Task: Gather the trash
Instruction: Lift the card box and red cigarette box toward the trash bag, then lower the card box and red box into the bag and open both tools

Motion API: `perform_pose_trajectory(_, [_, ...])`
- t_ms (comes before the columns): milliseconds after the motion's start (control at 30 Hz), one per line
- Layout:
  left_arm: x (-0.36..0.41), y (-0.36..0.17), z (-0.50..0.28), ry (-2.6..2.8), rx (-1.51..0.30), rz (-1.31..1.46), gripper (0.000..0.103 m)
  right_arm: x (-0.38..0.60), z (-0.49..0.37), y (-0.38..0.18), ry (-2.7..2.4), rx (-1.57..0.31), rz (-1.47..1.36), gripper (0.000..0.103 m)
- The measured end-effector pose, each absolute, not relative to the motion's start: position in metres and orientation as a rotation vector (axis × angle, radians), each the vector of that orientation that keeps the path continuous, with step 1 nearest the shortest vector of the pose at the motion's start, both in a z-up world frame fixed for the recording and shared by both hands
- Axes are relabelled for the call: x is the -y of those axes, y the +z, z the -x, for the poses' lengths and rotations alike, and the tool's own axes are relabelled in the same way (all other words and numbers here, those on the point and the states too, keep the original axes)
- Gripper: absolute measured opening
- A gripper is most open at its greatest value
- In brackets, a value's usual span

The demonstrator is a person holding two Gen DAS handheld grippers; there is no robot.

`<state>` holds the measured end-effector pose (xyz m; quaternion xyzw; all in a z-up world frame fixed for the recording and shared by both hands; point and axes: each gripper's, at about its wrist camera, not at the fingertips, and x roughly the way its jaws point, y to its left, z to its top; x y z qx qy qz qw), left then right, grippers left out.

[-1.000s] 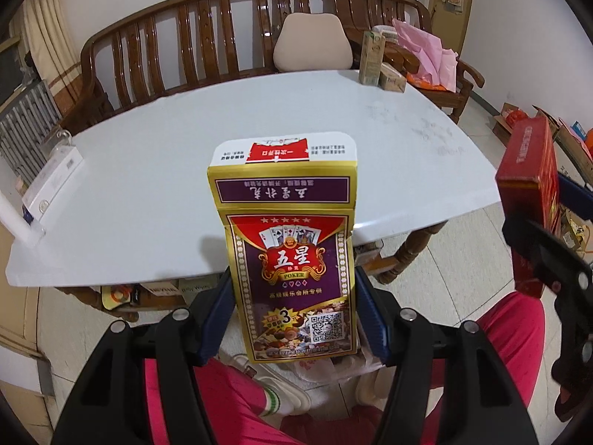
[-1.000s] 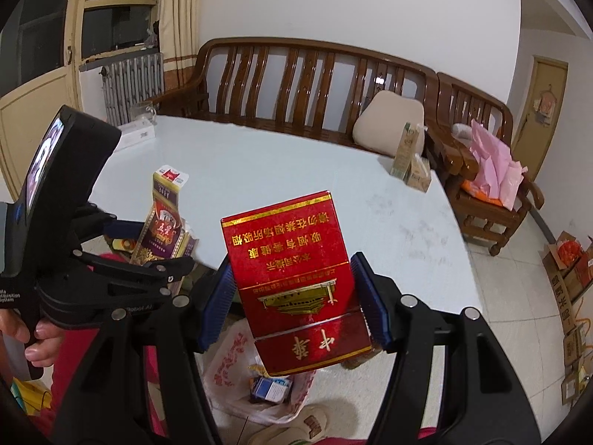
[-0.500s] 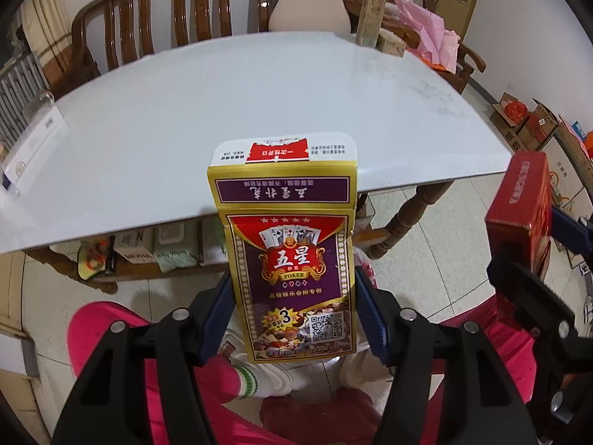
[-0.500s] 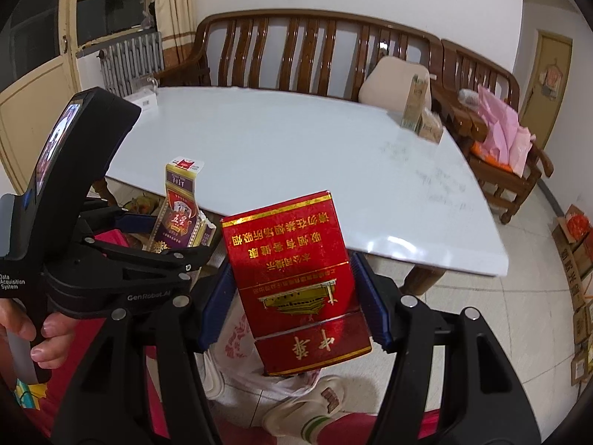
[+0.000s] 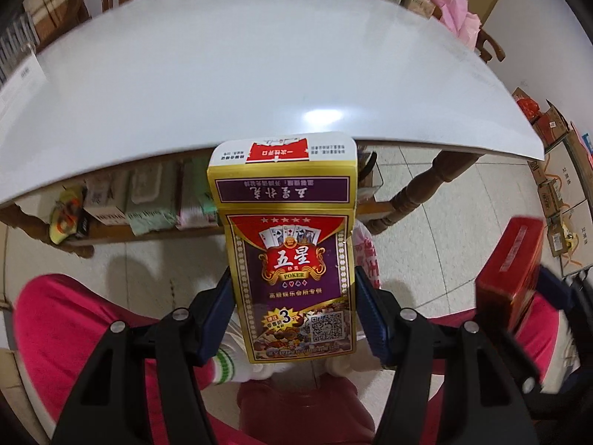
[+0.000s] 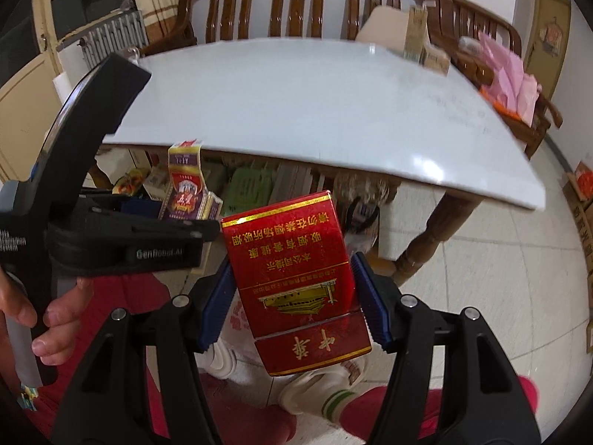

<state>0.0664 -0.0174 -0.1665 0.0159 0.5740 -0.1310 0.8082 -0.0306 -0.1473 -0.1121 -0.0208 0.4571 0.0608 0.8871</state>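
Note:
My left gripper (image 5: pixel 292 309) is shut on a purple and gold playing card box (image 5: pixel 289 256), flap open at the top. My right gripper (image 6: pixel 292 296) is shut on a red cigarette pack (image 6: pixel 296 282) with gold lettering. Both point down past the near edge of the white table (image 5: pixel 241 74). From the left wrist view the red pack (image 5: pixel 519 259) hangs at the right; from the right wrist view the card box (image 6: pixel 185 185) sits at the left. A white plastic bag with red print (image 5: pixel 367 256) lies on the floor behind the card box, mostly hidden.
A person's pink trouser legs (image 5: pixel 74 326) and white socked feet (image 6: pixel 326 393) are below the grippers. A hand (image 6: pixel 44 319) holds the left tool. Boxes fill the shelf (image 5: pixel 148 207) under the table. Wooden benches (image 6: pixel 296 11) stand behind; cardboard boxes (image 5: pixel 556 185) line the right.
Both grippers have sunk and tipped downward with their boxes still held. The table's near edge has risen in both views, and more floor, legs and feet now show.

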Motion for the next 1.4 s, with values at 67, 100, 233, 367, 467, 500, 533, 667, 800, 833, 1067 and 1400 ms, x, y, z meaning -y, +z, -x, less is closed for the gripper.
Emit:
perform_pose_trajectory(67, [0.017,-0.179,-0.071,-0.279,-1.263,-0.011,0.06,0.15,0.03,-0.126,0.118,-0.978,0.025,0.061])
perform_pose_trajectory(100, [0.017,-0.185,-0.073,-0.278,-1.279,0.0,0.06,0.152,0.029,-0.133,0.117,-0.995,0.013,0.061])
perform_pose_trajectory(233, [0.015,-0.213,-0.083,-0.268,-1.353,0.041,0.06,0.155,0.024,-0.154,0.112,-1.042,-0.022,0.061])
perform_pose_trajectory(367, [0.012,-0.243,-0.091,-0.262,-1.439,0.1,0.06,0.157,0.02,-0.176,0.111,-1.087,-0.066,0.061])
perform_pose_trajectory(467, [0.013,-0.261,-0.095,-0.26,-1.486,0.116,0.06,0.156,0.016,-0.195,0.106,-1.124,-0.075,0.061])
perform_pose_trajectory(500, [0.014,-0.267,-0.097,-0.254,-1.498,0.114,0.06,0.156,0.015,-0.203,0.105,-1.139,-0.079,0.061])
perform_pose_trajectory(533, [0.014,-0.271,-0.098,-0.249,-1.505,0.113,0.06,0.156,0.015,-0.208,0.104,-1.149,-0.08,0.061])
perform_pose_trajectory(667, [0.018,-0.291,-0.105,-0.248,-1.553,0.12,0.06,0.156,0.008,-0.235,0.103,-1.205,-0.102,0.061])
perform_pose_trajectory(800, [0.021,-0.311,-0.111,-0.247,-1.596,0.124,0.06,0.156,0.001,-0.252,0.1,-1.251,-0.119,0.061])
perform_pose_trajectory(833, [0.022,-0.316,-0.113,-0.244,-1.607,0.124,0.06,0.157,-0.001,-0.255,0.096,-1.26,-0.117,0.061])
perform_pose_trajectory(1067, [0.021,-0.347,-0.128,-0.23,-1.669,0.139,0.06,0.159,-0.014,-0.289,0.072,-1.322,-0.129,0.061])
perform_pose_trajectory(1400, [0.025,-0.385,-0.14,-0.229,-1.738,0.158,0.06,0.162,-0.028,-0.333,0.048,-1.393,-0.145,0.061])
